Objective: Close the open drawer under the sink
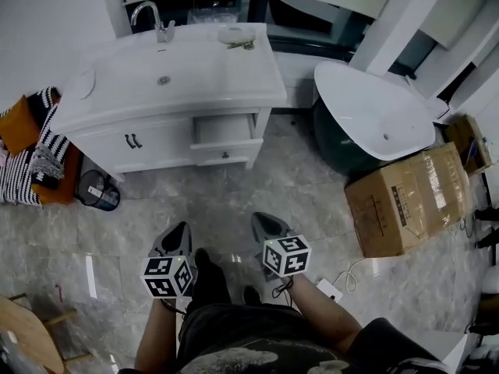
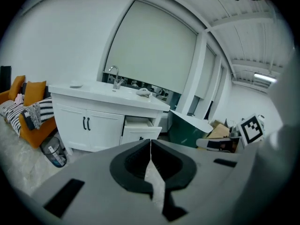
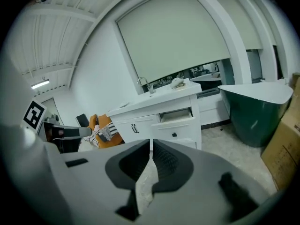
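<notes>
White drawer (image 1: pixel 225 137), open, lies well beyond left claw (image 1: pixel 182 229) and right claw (image 1: pixel 262 220), both clenched.

I'm standing in a bathroom: a white vanity (image 1: pixel 160 142) with sink (image 1: pixel 164 76) and chrome faucet (image 1: pixel 148 12) against the wall, a freestanding bathtub (image 1: pixel 366 107) beside it, marbled grey floor tiles (image 1: pixel 257 201) underfoot, and a taped cardboard box (image 1: pixel 409 201) nearby.

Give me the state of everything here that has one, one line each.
drawer, pulled open.
cabinet doors, shut.
left gripper, jaws together, empty.
right gripper, jaws together, empty.
cardboard box, taped shut.
window blind, lowered almost fully.
</notes>
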Demonstrator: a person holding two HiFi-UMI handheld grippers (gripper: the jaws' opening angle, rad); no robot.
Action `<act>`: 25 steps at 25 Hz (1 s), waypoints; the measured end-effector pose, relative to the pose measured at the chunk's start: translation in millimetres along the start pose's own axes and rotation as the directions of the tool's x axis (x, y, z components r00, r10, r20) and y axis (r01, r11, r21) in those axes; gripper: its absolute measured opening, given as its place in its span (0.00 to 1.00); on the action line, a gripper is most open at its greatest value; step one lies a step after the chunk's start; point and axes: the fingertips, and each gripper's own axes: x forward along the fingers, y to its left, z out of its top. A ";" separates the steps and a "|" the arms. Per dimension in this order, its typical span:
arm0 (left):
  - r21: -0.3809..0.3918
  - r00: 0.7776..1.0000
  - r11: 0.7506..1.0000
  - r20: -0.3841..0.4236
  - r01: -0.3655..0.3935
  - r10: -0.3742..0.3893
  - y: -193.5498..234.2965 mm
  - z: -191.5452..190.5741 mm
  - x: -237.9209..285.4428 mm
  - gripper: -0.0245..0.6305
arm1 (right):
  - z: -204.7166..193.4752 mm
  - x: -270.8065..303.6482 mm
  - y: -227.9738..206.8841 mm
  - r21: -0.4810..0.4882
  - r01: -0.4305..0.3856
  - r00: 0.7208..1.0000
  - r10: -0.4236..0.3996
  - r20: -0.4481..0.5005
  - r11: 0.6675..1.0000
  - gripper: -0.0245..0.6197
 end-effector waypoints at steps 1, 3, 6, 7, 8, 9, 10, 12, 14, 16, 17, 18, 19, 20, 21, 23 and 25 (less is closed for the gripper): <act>0.003 1.000 1.000 -0.013 0.013 -0.013 7.5 4.7 10.4 0.06 | 2.7 10.0 -2.0 0.006 0.017 1.000 -0.017 -0.004 1.000 0.09; 0.016 0.998 0.999 -0.041 0.038 -0.037 22.5 13.1 29.5 0.06 | 6.4 30.2 -6.7 0.016 0.052 0.999 -0.052 -0.016 0.999 0.09; 0.025 0.995 0.998 -0.082 0.061 -0.059 48.7 24.1 57.0 0.06 | 8.0 64.7 -16.3 0.038 0.108 0.993 -0.106 -0.049 0.993 0.09; 0.018 0.994 0.997 -0.091 0.069 -0.067 57.2 26.8 64.5 0.06 | 7.7 74.9 -19.2 0.051 0.128 0.990 -0.125 -0.059 0.991 0.09; 0.010 0.992 0.997 -0.098 0.078 -0.076 65.2 28.9 70.9 0.06 | 6.9 83.8 -21.6 0.063 0.148 0.987 -0.144 -0.067 0.987 0.09; 0.003 0.991 0.996 -0.104 0.086 -0.086 73.1 30.3 76.8 0.06 | 6.4 91.8 -23.6 0.070 0.169 0.984 -0.164 -0.072 0.983 0.09; -0.002 0.989 0.996 -0.110 0.094 -0.094 80.9 31.4 82.7 0.06 | 6.7 99.4 -25.4 0.073 0.189 0.980 -0.183 -0.075 0.979 0.09; -0.003 0.986 0.994 -0.127 0.109 -0.108 95.9 33.0 94.2 0.06 | 9.0 113.4 -27.4 0.073 0.223 0.973 -0.217 -0.074 0.972 0.09; 0.006 0.982 0.992 -0.144 0.124 -0.121 109.2 35.6 106.5 0.06 | 13.0 127.0 -29.7 0.078 0.247 0.968 -0.243 -0.062 0.966 0.09; 0.014 0.980 0.991 -0.150 0.133 -0.129 120.8 40.0 120.0 0.06 | 18.5 142.4 -34.9 0.078 0.265 0.964 -0.261 -0.049 0.961 0.09; 0.014 0.979 0.991 -0.153 0.135 -0.132 126.2 41.7 126.2 0.06 | 20.6 150.1 -37.7 0.079 0.272 0.962 -0.269 -0.046 0.959 0.09; 0.011 0.978 0.990 -0.158 0.137 -0.134 130.9 42.1 131.8 0.06 | 21.6 157.0 -40.2 0.083 0.279 0.960 -0.276 -0.047 0.957 0.09; 0.007 0.977 0.990 -0.165 0.138 -0.135 134.9 41.2 137.0 0.06 | 21.6 163.2 -42.9 0.088 0.285 0.958 -0.281 -0.051 0.955 0.09; 0.000 0.976 0.990 -0.172 0.138 -0.135 138.1 39.4 142.2 0.06 | 21.0 169.3 -45.9 0.092 0.289 0.957 -0.285 -0.056 0.953 0.09; -0.008 0.975 0.991 -0.179 0.135 -0.134 140.9 36.8 147.5 0.06 | 20.1 175.5 -49.6 0.093 0.293 0.956 -0.288 -0.062 0.952 0.09; -0.021 0.973 0.992 -0.190 0.126 -0.128 145.3 30.4 158.5 0.06 | 16.2 189.3 -57.9 0.096 0.297 0.954 -0.291 -0.076 0.950 0.09; -0.031 0.972 0.993 -0.201 0.118 -0.122 148.0 23.3 170.6 0.06 | 10.3 204.6 -67.2 0.096 0.296 0.953 -0.288 -0.094 0.950 0.09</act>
